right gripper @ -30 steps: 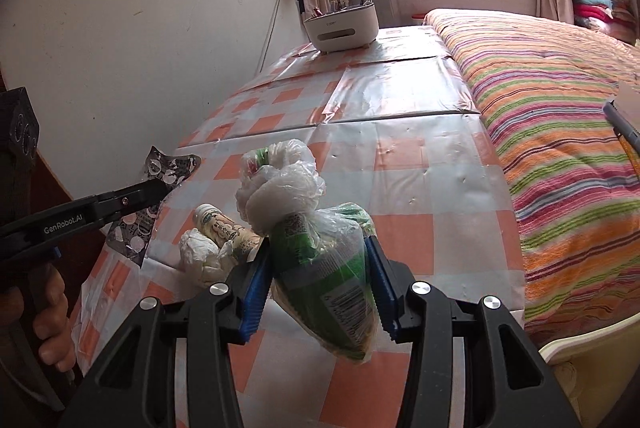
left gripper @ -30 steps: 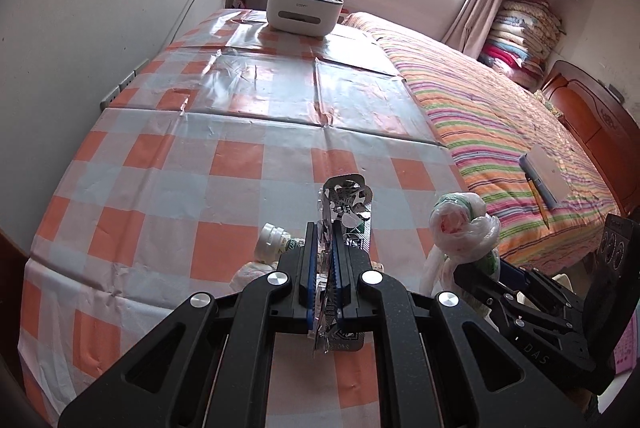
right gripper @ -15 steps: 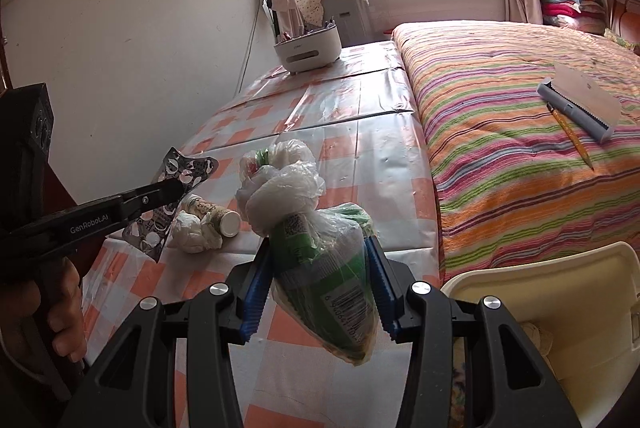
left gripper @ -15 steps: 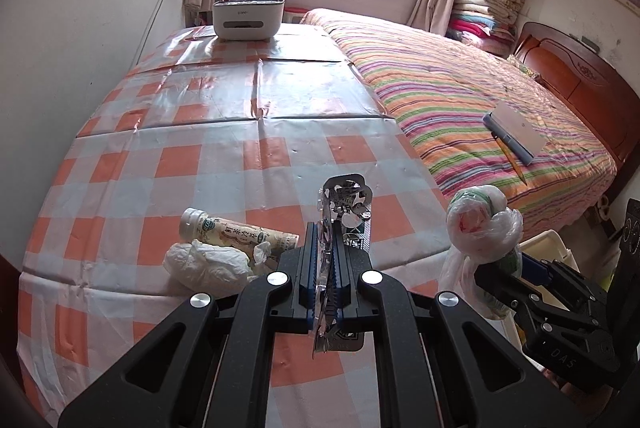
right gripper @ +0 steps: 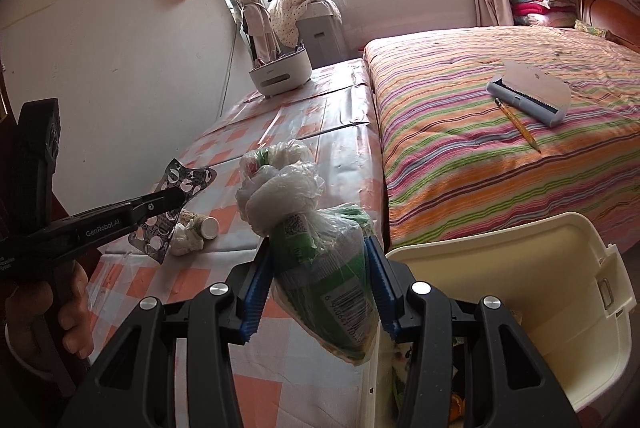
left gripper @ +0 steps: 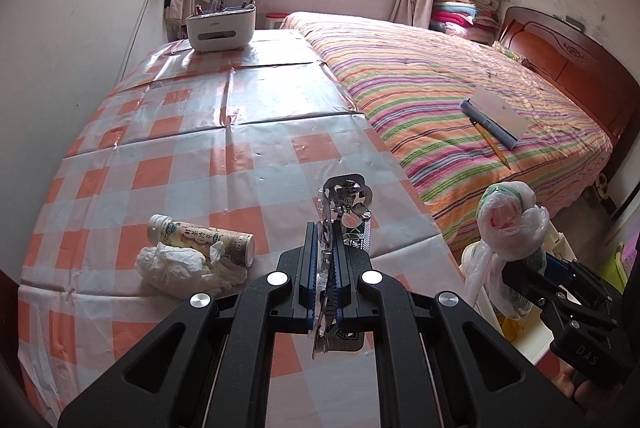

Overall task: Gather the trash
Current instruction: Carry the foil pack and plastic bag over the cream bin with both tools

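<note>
With the left gripper (left gripper: 325,268) clamped on a foil blister sheet (left gripper: 347,206) and the right gripper (right gripper: 316,292) squeezing a knotted bag of trash (right gripper: 320,260), both loads look in transit toward the cream bin (right gripper: 520,292) at lower right, where each needs releasing over the opening

Both tongs now sit farther toward the bed side of the counter (left gripper: 240,132) than a second ago. The right tongs (right gripper: 320,284) carry the knotted plastic bag (right gripper: 316,248) from above the checked cloth to the counter's edge, beside the cream bin (right gripper: 520,268), which comes into view. Behind the left tongs (left gripper: 324,268) with the foil blister pack (left gripper: 348,200), the small bottle (left gripper: 200,238) and crumpled tissue (left gripper: 180,268) shift leftward and fully into sight.
</note>
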Demonstrator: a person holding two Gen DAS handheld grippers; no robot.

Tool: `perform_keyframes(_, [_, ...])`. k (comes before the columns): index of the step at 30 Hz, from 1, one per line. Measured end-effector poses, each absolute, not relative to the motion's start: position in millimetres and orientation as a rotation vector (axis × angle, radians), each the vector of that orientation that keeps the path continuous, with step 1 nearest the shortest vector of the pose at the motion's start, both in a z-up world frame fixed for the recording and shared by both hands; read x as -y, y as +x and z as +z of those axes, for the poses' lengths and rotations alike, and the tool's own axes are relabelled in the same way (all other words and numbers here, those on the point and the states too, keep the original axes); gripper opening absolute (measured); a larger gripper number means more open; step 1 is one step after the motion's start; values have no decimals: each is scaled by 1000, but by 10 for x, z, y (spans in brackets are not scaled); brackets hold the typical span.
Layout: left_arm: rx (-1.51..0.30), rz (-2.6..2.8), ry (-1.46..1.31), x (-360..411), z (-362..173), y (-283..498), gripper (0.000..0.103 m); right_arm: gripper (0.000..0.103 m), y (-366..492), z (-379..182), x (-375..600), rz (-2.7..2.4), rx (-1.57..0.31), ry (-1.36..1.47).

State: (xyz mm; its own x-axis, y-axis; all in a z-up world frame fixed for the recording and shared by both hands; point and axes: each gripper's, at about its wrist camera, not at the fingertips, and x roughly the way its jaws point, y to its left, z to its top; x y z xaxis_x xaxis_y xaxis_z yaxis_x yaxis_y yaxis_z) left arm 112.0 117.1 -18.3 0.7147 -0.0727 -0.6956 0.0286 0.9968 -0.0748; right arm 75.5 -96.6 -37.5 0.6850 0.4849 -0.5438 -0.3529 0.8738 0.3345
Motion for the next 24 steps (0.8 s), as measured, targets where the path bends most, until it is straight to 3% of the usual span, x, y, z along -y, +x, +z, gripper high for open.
perform_keyframes(24, [-748, -126, 39, -495, -141, 1080, 6, 44, 465, -261, 1492, 400, -565, 305])
